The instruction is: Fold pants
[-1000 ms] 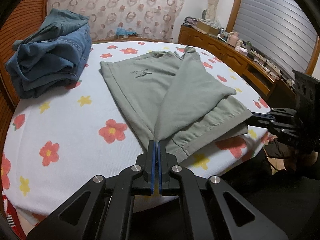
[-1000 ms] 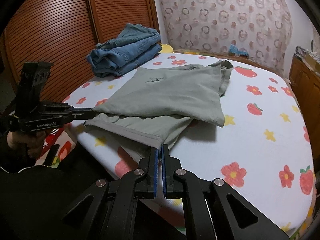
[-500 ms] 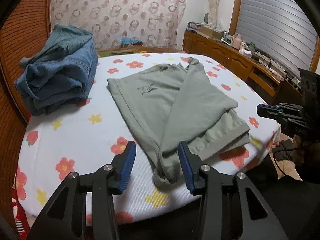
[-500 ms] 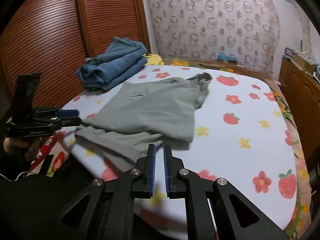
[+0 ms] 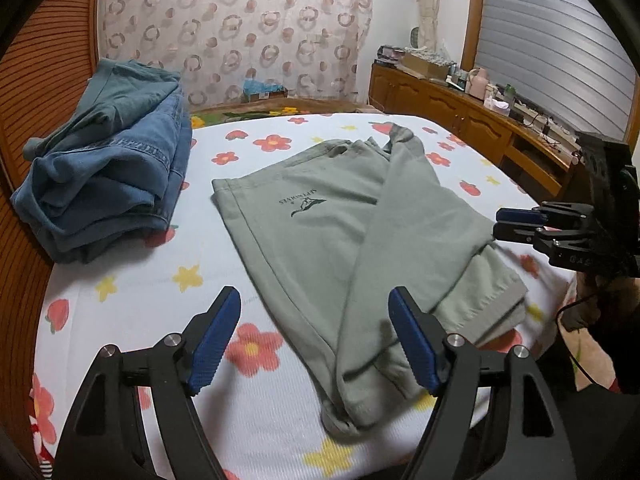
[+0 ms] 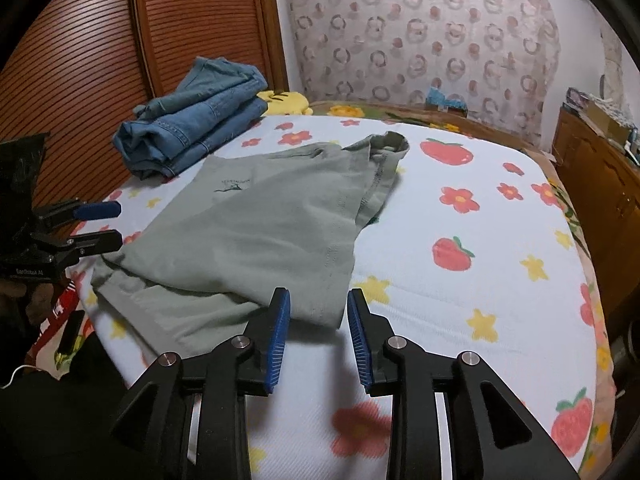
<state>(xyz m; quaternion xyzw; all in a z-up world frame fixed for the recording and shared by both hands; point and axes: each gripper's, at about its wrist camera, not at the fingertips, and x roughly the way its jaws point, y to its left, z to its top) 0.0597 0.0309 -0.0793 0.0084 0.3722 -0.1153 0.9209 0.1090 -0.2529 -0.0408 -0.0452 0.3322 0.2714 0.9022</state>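
Note:
Grey-green pants (image 5: 360, 240) lie folded on the flowered bed sheet (image 5: 140, 280), their leg ends at the near edge. My left gripper (image 5: 316, 304) hovers over the crumpled hem with its jaws opening wide; the cloth lies below them, untouched by the pads. In the right wrist view the pants (image 6: 260, 232) spread out ahead. My right gripper (image 6: 318, 300) has its jaws opening, a narrow gap between the blue pads, and a fold corner lies loose beneath them. Each gripper shows in the other's view: the right gripper (image 5: 508, 224) at the far right, the left gripper (image 6: 104, 224) at the far left.
A stack of folded blue jeans (image 5: 108, 168) sits at the bed's far left corner, beside slatted wooden doors (image 6: 80, 60). A cluttered wooden sideboard (image 5: 460, 120) runs along the right wall. A yellow plush (image 6: 284, 100) lies behind the jeans. The bed's edge is just below both grippers.
Both grippers were shut on the pants' leg ends; they have let go, opened, and drawn back a little. The cloth has dropped onto the bed.

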